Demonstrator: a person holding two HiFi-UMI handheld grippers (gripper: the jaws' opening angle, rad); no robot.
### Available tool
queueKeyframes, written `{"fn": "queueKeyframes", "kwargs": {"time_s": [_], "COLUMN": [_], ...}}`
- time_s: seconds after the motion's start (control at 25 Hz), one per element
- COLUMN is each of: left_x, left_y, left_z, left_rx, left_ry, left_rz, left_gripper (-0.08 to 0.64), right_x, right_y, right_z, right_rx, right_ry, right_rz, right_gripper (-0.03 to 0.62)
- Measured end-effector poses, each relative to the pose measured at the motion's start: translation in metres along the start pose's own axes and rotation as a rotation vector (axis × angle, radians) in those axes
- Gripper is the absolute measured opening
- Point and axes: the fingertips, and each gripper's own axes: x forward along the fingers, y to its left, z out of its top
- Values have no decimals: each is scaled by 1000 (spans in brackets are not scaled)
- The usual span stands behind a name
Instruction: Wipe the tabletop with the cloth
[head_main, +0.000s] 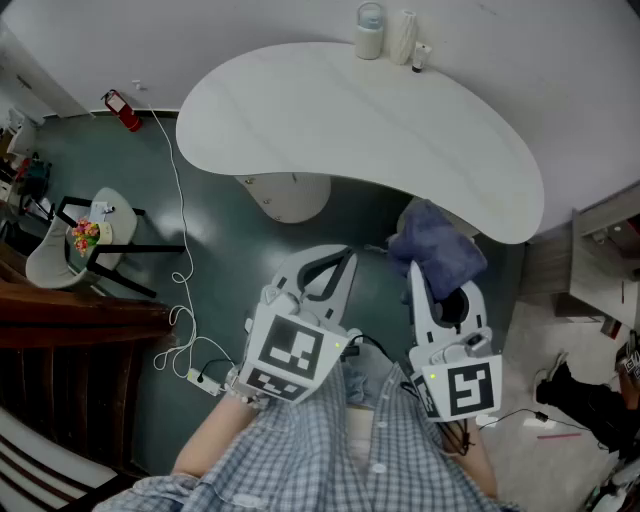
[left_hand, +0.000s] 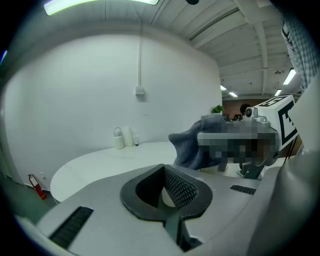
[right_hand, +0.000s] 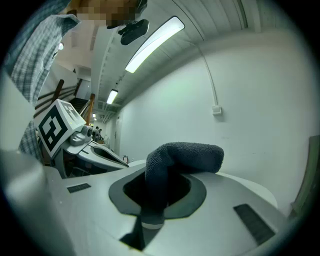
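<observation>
Right gripper view shows the right gripper (right_hand: 152, 197) pinching a bunched blue-grey cloth (right_hand: 186, 155), held short of the white worktop's (head_main: 330, 120) near edge (not touching it), probably ready to wipe. The left gripper (head_main: 340, 262) is pressed together, empty, held aside.

The head view looks steeply down on the tabletop (head_main: 330, 120), with the left tongs (head_main: 338, 262) and right tongs (head_main: 428, 278) close below the camera. Each tongs' camera sits just behind its own jaws, facing about level toward the wall (left_hand: 75, 100). All three views share the cloth (head_main: 437, 245), and the head and left gripper views share the tabletop.
</observation>
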Motion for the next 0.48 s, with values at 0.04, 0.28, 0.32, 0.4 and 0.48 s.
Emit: {"fn": "queueKeyframes", "kwargs": {"time_s": [0.04,0.28,0.32,0.4,0.48], "left_x": [0,4,5,7,9], "left_y": [-1,-6,-6,-6,-7], "left_z": [0,4,5,5,5], "left_rx": [2,12,10,6,4], "left_ry": [1,4,4,5,5], "left_rz": [0,5,5,7,11], "left_gripper": [3,3,3,3,3], "right_x": [-1,-1,-1,-1,-1], "right_y": [0,-8,-9,-11,-13], "right_z": [0,2,1,0,-1], "right_rx": [-2,-2,-2,-1,7], "right_ry": [0,-5,-5,-5,-2], "right_rz": [0,7,8,11,12], "right_gripper": [40,40,40,40,40]}}
